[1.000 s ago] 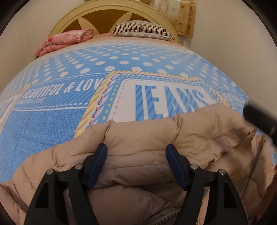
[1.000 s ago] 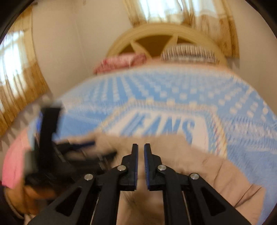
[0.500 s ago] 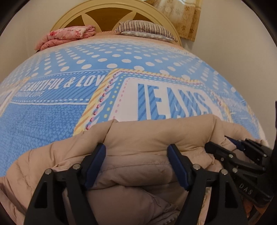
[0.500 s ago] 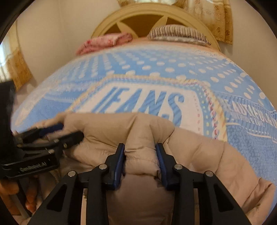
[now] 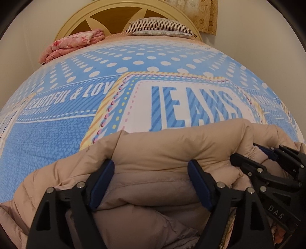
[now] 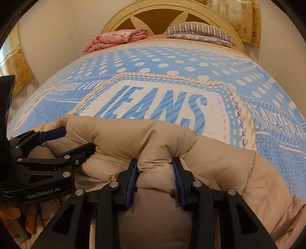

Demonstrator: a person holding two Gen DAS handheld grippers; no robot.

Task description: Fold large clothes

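Observation:
A beige puffer jacket lies bunched on the near end of the bed, its top edge rolled over into a thick fold. My left gripper straddles that fold. Its jaws are opening wide, with the padded fabric bulging between the blue pads. In the right wrist view, my right gripper is shut on a narrower pinch of the jacket, just right of the left gripper. The right gripper also shows at the right edge of the left wrist view.
The blue bedspread, printed with JEANS and white dots, stretches away beyond the jacket. A folded pink blanket and a striped pillow lie against the cream headboard. Walls and a patterned curtain flank the bed.
My right gripper, shut on nothing a second ago, has dropped onto the jacket and closed on a fold beside the left gripper. The left gripper's jaws have spread wider around the roll.

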